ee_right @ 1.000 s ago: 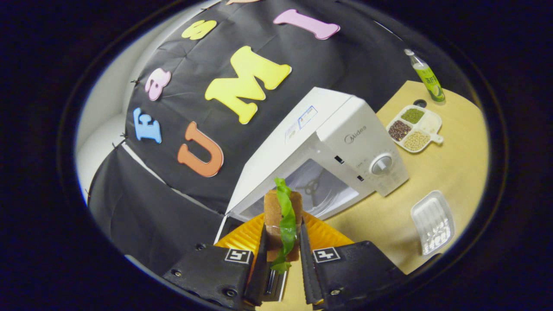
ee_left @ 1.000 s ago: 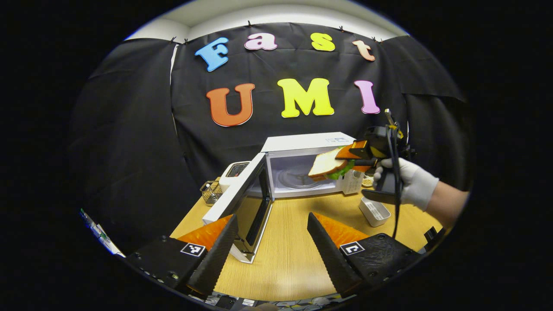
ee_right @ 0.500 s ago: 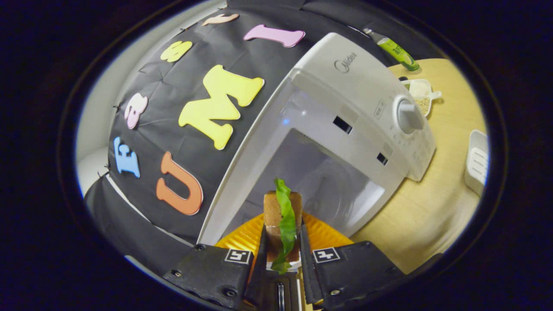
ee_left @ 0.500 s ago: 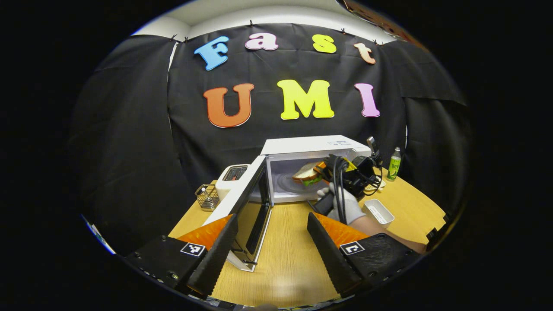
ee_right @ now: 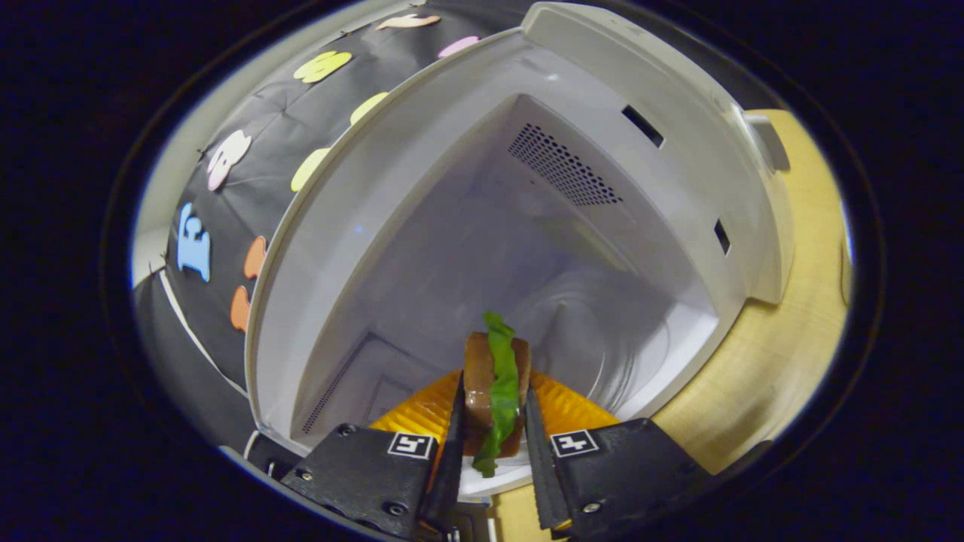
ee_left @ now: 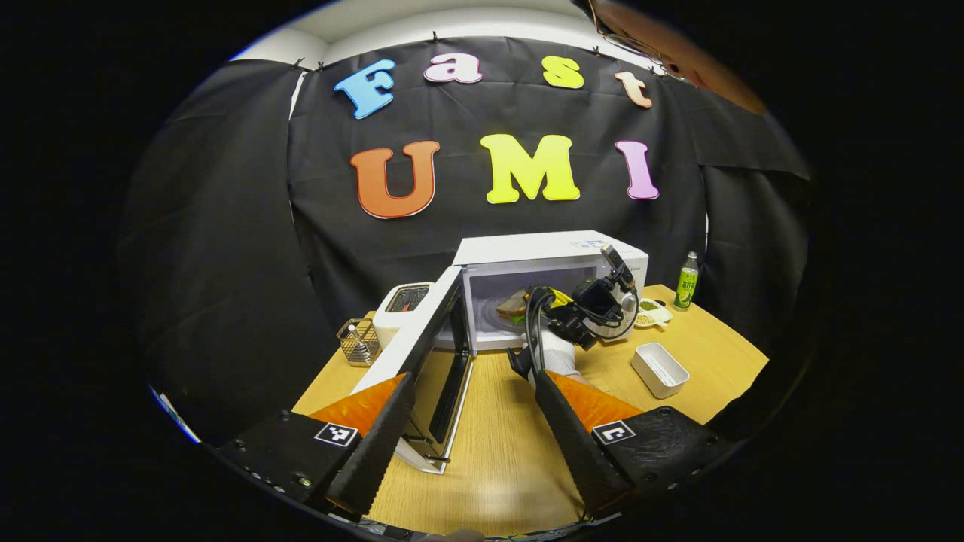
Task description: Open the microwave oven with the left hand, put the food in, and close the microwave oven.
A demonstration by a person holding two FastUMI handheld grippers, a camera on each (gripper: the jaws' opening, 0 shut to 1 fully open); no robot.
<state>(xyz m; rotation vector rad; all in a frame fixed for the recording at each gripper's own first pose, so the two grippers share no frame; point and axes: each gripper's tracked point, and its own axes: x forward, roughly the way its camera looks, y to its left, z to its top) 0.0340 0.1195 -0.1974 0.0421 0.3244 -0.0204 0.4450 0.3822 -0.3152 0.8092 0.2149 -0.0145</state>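
The white microwave [ee_left: 550,252] stands at the back of the wooden table with its door [ee_left: 429,354] swung wide open to the left. My right gripper [ee_right: 493,403] is shut on a sandwich [ee_right: 493,376] with green lettuce, held on edge inside the oven's cavity [ee_right: 527,248] above the glass turntable [ee_right: 602,339]. In the left gripper view the sandwich [ee_left: 514,303] sits in the oven mouth, with the right gripper's body [ee_left: 595,305] and a gloved hand [ee_left: 553,354] just outside. My left gripper [ee_left: 471,425] is open and empty, low over the table in front of the door.
A toaster [ee_left: 403,305] and a wire basket [ee_left: 360,340] stand left of the oven. A white tray [ee_left: 659,369], a divided dish of grains [ee_left: 649,312] and a green bottle [ee_left: 685,281] lie to its right. The tabletop [ee_left: 497,444] lies bare in front.
The right gripper has carried the sandwich forward from outside the oven into the open cavity. The left gripper has stayed nearly still.
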